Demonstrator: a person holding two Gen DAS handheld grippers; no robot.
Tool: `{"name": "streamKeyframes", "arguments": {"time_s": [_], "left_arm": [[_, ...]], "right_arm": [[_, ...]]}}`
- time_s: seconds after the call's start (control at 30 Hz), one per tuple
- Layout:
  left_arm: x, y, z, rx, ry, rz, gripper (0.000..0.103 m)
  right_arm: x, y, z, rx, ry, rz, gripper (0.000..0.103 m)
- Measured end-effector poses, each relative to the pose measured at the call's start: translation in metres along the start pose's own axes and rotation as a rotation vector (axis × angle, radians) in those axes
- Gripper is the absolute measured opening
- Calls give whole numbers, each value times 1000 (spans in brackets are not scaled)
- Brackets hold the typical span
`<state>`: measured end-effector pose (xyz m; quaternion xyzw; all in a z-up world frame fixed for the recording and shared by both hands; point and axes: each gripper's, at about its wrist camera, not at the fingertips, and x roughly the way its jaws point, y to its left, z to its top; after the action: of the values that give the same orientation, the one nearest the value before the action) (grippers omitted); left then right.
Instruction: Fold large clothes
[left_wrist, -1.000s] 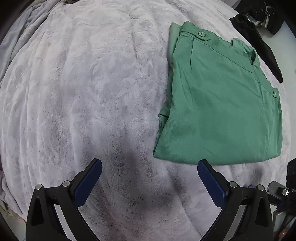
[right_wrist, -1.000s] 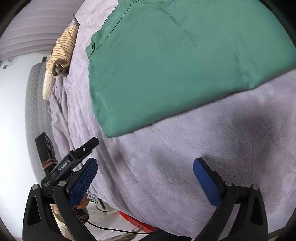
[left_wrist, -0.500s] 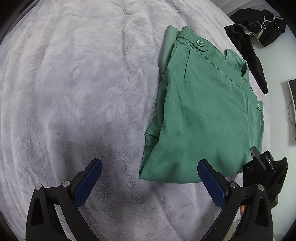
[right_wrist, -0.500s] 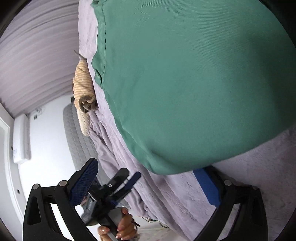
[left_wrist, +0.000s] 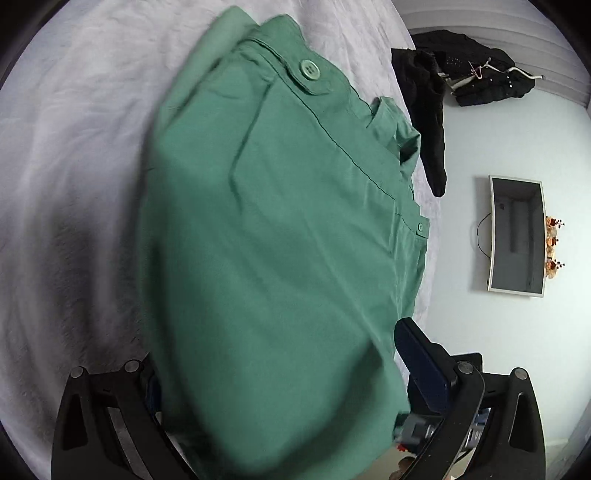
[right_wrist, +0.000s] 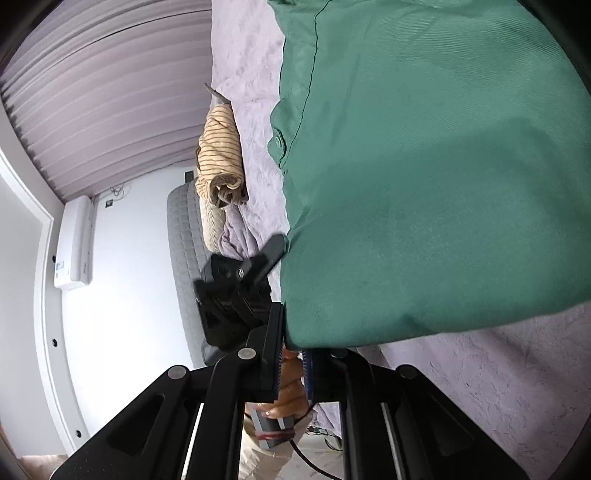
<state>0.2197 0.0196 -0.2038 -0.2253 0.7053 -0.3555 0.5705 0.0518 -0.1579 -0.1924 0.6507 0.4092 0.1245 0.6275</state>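
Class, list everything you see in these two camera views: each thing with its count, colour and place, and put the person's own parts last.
Folded trousers: one, green, on the blanket, near edge reaching between both claws.
Blanket: one, pale lilac, covering the bed.
Dark clothes: one heap, black, at the bed's far corner, one piece hanging down.
Striped cloth: one, tan with dark stripes, rolled at the blanket's edge.
Screen: one, grey with pale frame, on the wall.
Wall unit: one, white, on the wall.
Hand: one, behind the right claw, gripping a handle.
Left claw: one, black with blue pads, open, trousers lying between the pads.
Right claw: one, black, closing on the trousers' corner.
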Motion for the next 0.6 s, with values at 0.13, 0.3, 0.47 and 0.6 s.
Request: {"name": "streamKeyframes", "arguments": {"time_s": [0.13,0.3,0.47,0.6], "left_arm": [[25,-18,8,89,16,215,42],[18,-38,3,182,-46,266,25],[12,-73,-6,259,-127,321,21],[-1,-109,-17,299,-175,271,17]], "right_arm": [[5,-4,-6,-40,90,-152,14],[-30,18,-7,-228,125,-347,14],[-79,38,30,-420,-76,-606,12],[-55,-11,61,-399,24,-753,6]]}}
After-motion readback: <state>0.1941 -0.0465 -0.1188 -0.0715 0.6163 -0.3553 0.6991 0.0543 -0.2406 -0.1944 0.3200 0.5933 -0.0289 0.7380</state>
